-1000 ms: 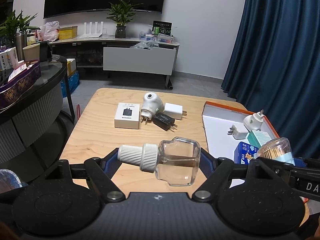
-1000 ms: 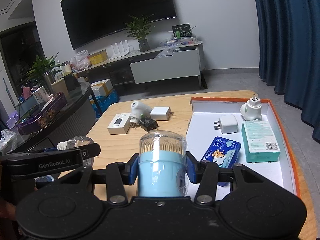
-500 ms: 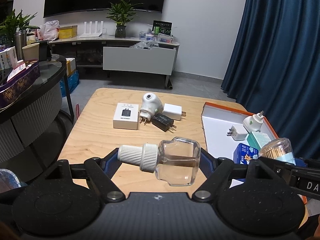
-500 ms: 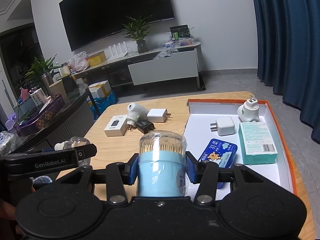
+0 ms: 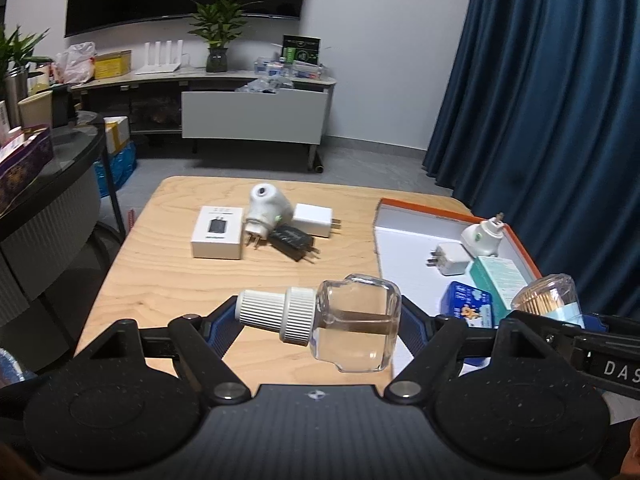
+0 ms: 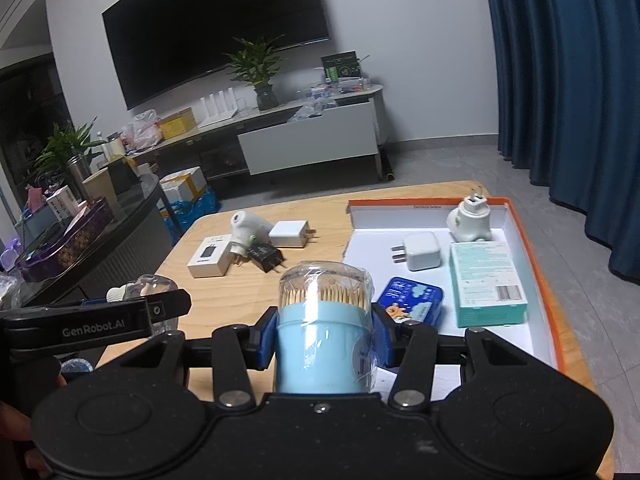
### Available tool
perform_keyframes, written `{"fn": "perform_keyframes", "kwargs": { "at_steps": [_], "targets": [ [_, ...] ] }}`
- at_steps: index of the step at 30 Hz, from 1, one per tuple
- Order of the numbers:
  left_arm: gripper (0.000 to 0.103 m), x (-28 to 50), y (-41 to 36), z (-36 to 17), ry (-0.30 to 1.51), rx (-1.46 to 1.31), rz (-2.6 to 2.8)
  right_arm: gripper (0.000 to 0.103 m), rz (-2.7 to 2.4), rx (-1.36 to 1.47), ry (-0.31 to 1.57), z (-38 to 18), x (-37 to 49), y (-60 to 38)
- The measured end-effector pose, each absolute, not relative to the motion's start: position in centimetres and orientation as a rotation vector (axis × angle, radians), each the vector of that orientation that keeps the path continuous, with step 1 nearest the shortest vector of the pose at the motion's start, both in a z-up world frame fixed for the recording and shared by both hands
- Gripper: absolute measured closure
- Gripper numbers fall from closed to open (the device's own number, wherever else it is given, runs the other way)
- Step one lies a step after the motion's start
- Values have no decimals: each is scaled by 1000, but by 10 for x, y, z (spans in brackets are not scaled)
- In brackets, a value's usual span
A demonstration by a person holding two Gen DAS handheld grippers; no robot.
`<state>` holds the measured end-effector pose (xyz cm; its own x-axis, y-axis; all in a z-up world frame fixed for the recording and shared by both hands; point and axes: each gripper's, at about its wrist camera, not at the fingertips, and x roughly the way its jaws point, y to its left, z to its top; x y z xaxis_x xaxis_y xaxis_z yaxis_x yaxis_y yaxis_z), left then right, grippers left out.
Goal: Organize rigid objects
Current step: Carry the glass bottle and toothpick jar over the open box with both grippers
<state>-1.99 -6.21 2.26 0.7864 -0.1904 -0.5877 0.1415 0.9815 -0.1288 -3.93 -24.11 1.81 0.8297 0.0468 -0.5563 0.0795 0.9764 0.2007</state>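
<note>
The left gripper (image 5: 320, 316) holds a clear bottle (image 5: 356, 330) with a ribbed white cap (image 5: 276, 314); the bottle lies sideways between the fingers (image 5: 224, 326), cap at one pad and glass base at the other, above the near edge of the wooden counter (image 5: 168, 272). The right gripper (image 6: 324, 338) is closed on a pale blue toothpick jar (image 6: 322, 344), upright under its clear dome, both blue pads pressed to its sides.

Toward the far edge of the counter lies a cluster: a white box (image 5: 218, 232) printed with a charger, a white plug-in device (image 5: 264, 210) lying on its side, a black charger (image 5: 292, 242) just beside it, and a white charger (image 5: 314, 220) behind.

Along the counter's right edge sits an orange-rimmed tray (image 6: 536, 272). In it, at the far end, a white plug-in device (image 6: 470, 220) stands with prongs up; a white charger (image 6: 420, 250) lies near it, a teal box (image 6: 486, 282) lies along the right wall, and a blue tin (image 6: 414, 300) lies at the near left, partly hidden behind the jar.
</note>
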Motion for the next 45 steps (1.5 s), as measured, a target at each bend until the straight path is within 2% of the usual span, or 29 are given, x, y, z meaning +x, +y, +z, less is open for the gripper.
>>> {"fn": "perform_keyframes", "kwargs": {
  "at_steps": [45],
  "targets": [
    [22,-2,-155,20,657,-13,-370,45,-209,277,526,24,-61,-316]
  ]
}}
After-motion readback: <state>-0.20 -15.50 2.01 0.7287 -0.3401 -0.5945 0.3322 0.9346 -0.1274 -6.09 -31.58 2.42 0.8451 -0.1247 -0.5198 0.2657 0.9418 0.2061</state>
